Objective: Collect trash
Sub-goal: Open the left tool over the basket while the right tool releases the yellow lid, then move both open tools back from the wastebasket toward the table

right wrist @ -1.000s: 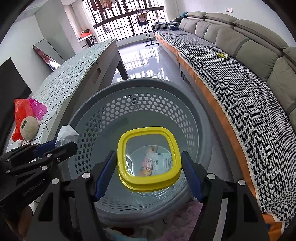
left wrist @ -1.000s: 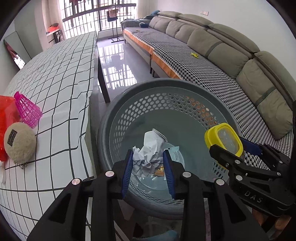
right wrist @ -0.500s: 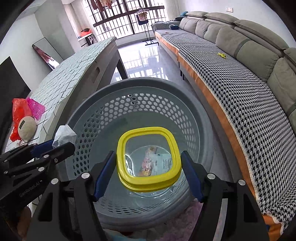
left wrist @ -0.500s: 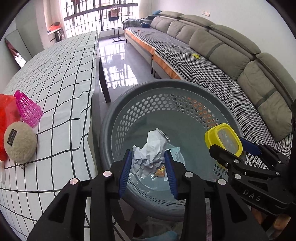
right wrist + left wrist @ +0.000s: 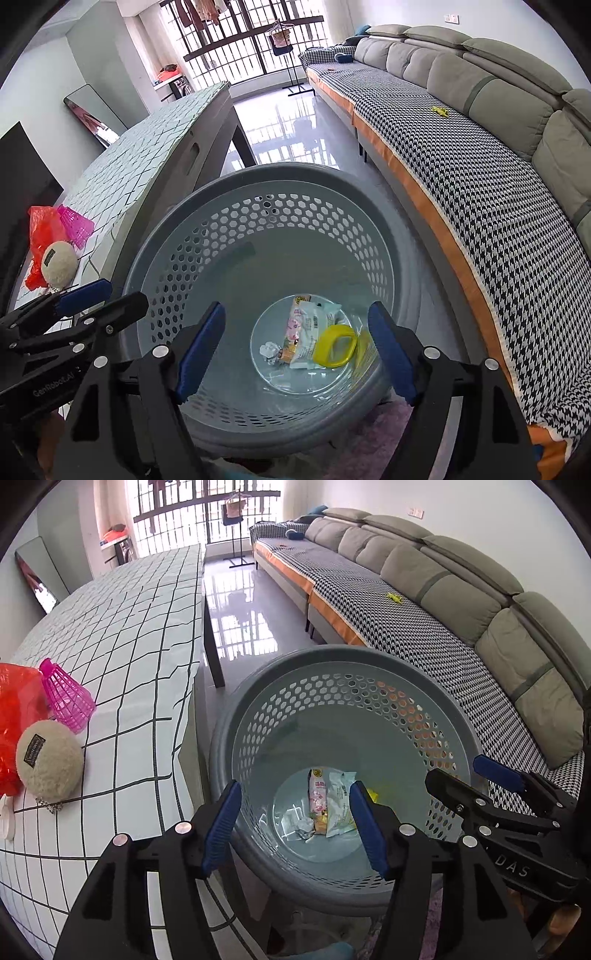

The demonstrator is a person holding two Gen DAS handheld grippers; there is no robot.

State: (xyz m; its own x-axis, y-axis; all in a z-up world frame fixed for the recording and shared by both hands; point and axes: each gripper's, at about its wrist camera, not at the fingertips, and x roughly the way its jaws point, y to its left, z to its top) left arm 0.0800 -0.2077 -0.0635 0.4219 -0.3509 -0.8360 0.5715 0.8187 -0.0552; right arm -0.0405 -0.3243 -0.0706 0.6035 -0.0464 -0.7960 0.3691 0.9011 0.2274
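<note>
Both grippers hang over the basket (image 5: pixel 258 184), jaws just opened and empty: left gripper (image 5: pixel 295 827), right gripper (image 5: pixel 295 350). Below, on the basket floor, lie the yellow ring (image 5: pixel 335 347), crumpled paper (image 5: pixel 269 350) and wrappers (image 5: pixel 327 805). Beyond, the sofa (image 5: pixel 443 602).

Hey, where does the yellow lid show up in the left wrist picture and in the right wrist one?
Left wrist view: only a yellow sliver shows at the basket bottom, mostly hidden behind the left gripper finger; probably the yellow lid.
Right wrist view: the lid lies plainly on the basket bottom, right of the snack wrappers, between the open right gripper fingers.
Shared landmark: the grey perforated basket.
</note>
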